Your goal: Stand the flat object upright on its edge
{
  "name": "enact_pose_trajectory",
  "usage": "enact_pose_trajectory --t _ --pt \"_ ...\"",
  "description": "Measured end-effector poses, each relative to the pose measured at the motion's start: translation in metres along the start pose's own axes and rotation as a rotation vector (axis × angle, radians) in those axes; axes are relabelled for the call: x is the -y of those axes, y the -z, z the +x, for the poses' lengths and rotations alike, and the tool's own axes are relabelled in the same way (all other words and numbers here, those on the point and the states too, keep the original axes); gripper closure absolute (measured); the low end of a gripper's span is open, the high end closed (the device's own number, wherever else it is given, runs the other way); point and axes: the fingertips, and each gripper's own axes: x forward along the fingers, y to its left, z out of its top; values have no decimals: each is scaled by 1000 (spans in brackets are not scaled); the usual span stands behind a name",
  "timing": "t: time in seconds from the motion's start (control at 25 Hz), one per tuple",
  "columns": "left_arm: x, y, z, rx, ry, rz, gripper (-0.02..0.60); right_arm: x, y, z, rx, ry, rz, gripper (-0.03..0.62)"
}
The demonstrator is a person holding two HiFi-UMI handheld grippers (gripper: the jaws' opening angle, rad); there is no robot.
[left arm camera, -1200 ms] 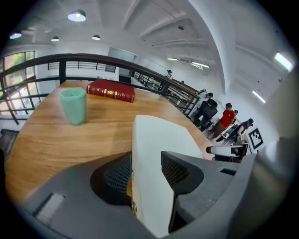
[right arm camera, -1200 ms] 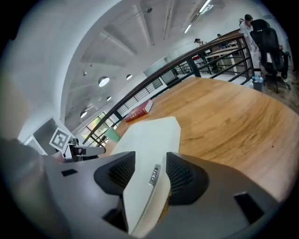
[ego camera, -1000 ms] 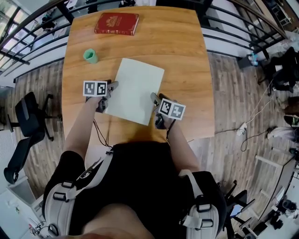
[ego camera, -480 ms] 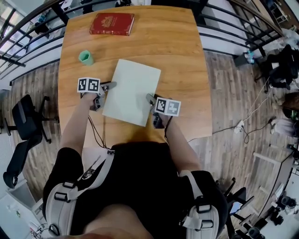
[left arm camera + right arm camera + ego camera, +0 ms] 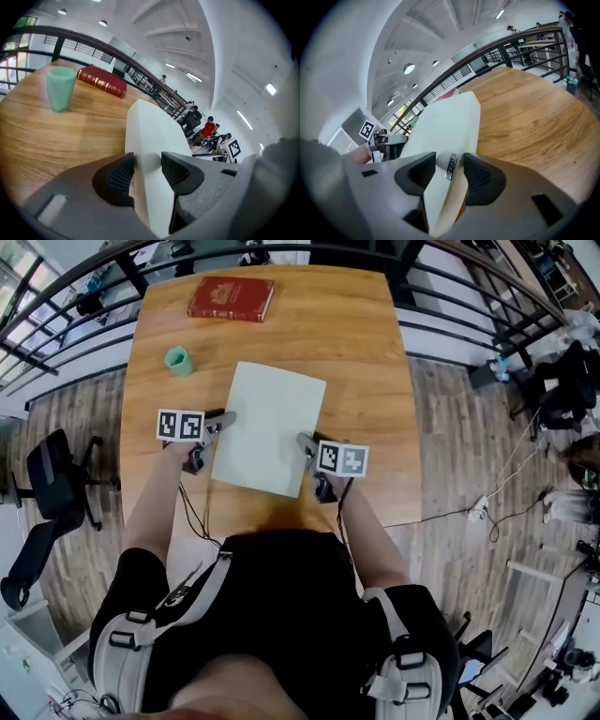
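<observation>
A flat pale-white book (image 5: 267, 427) is held over the near half of the wooden table (image 5: 366, 352), its cover facing up in the head view. My left gripper (image 5: 221, 418) is shut on its left edge, and the pale slab (image 5: 152, 136) runs out between the dark pads in the left gripper view. My right gripper (image 5: 306, 441) is shut on its right edge. In the right gripper view the book (image 5: 450, 126) shows a small metal tag between the pads. The book looks tilted up off the tabletop.
A red hardcover book (image 5: 231, 298) lies at the far edge of the table. A green cup (image 5: 178, 360) stands upright at the far left, also seen as the cup (image 5: 61, 88) in the left gripper view. Railings ring the table. A black chair (image 5: 47, 493) stands to the left.
Both grippers keep their hold on the white book's two edges. The pair has drifted slightly and the book with them; the grip is unchanged.
</observation>
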Motion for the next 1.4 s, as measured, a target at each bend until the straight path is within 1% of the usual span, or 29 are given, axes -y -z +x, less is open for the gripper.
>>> enact_pose_trajectory --t 0.08,0.24,0.32,0.4,0.56,0.64,0.76,0.88,1.0,1.24,1.4 --pt "17 -14 -8 49 -5 58 399 -3 -18 -12 40 9 -66 405" --pt "52 -35 -22 113 -21 189 399 -8 -63 -40 142 23 -194 405" --pt "64 -43 -26 132 -62 272 400 -10 -87 -49 189 26 -262 407" --pt "74 -52 -29 159 -103 337 401 -13 -111 -58 229 44 -345 408" --pt "94 -78 -34 281 -167 409 403 -19 -151 -73 303 66 -501 410" --pt "103 -91 -35 340 -201 454 405 -18 -168 -77 339 85 -547 411" --pt "118 -106 -33 408 -267 532 407 -13 -188 -83 395 122 -594 413" --pt "125 -116 -29 452 -314 566 410 -10 -200 -89 444 147 -642 414" --pt "130 -118 -19 449 -343 584 411 -1 -205 -92 462 159 -663 414" --pt "131 -115 12 415 -364 562 412 30 -200 -89 436 174 -646 418" --pt "121 -110 32 387 -398 542 414 48 -192 -78 410 193 -646 422"
